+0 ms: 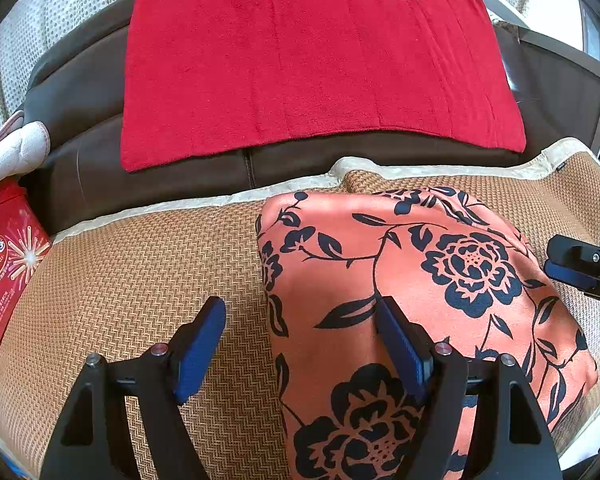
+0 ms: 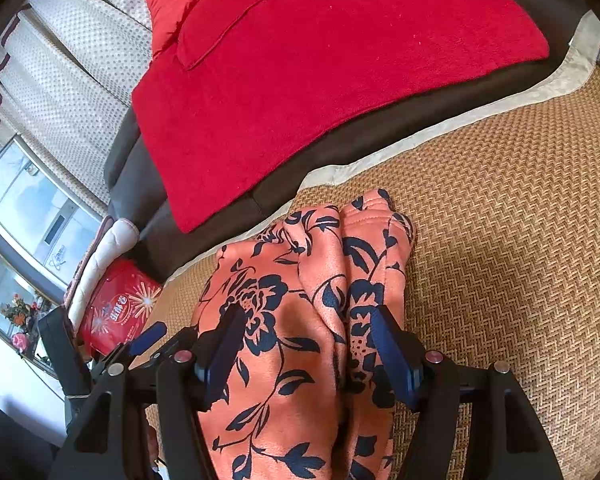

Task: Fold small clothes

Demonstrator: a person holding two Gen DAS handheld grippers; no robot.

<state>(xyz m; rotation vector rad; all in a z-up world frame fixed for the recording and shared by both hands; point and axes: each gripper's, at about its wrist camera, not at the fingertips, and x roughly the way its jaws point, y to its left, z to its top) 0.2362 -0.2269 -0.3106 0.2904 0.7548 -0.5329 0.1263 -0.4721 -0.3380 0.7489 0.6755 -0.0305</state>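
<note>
An orange garment with a black flower print (image 1: 404, 280) lies folded on a woven tan mat (image 1: 140, 272). My left gripper (image 1: 300, 320) is open over the garment's left edge, one finger above the mat and one above the cloth. My right gripper (image 2: 306, 332) is open and straddles the garment (image 2: 296, 320) from its other side, holding nothing. The right gripper also shows at the right edge of the left wrist view (image 1: 580, 272), and the left gripper at the lower left of the right wrist view (image 2: 140, 344).
A red towel (image 1: 308, 68) covers a dark brown leather cushion (image 1: 80, 92) behind the mat (image 2: 500, 220). A red printed box (image 1: 4, 264) and a white quilted pad (image 1: 12, 152) sit at the left. Beige dotted curtains (image 2: 72, 60) and a window hang beyond.
</note>
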